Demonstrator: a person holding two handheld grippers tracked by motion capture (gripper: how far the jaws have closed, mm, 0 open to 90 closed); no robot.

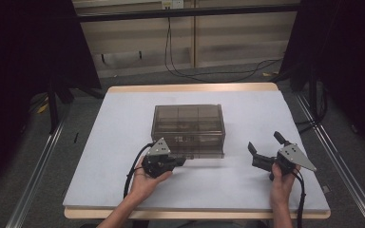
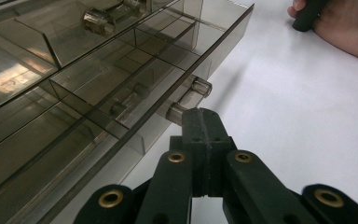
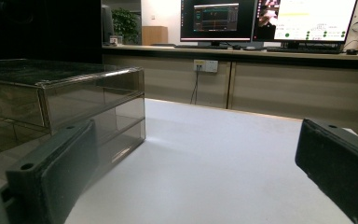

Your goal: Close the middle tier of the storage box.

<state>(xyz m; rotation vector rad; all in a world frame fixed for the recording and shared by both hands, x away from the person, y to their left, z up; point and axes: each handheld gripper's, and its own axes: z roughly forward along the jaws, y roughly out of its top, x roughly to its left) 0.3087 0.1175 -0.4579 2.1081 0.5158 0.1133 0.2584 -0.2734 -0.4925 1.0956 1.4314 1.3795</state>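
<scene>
Jaws of the left gripper (image 2: 200, 122) are pressed together on the clear handle (image 2: 189, 100) of the lower drawer (image 2: 121, 88), which stands pulled out a little from the smoky transparent box (image 1: 188, 124). In the high view this gripper (image 1: 180, 160) sits at the front left corner of the box, held in the left hand (image 1: 145, 183). The box stands in the middle of the white table (image 1: 123, 118). The right gripper (image 1: 264, 146), held in the right hand (image 1: 282, 183), is well apart from the box, on its right side, and its jaws stand wide with nothing between them. Behind the table, in the right gripper view, monitors (image 3: 265, 19) stand on a long desk (image 3: 242, 51).
</scene>
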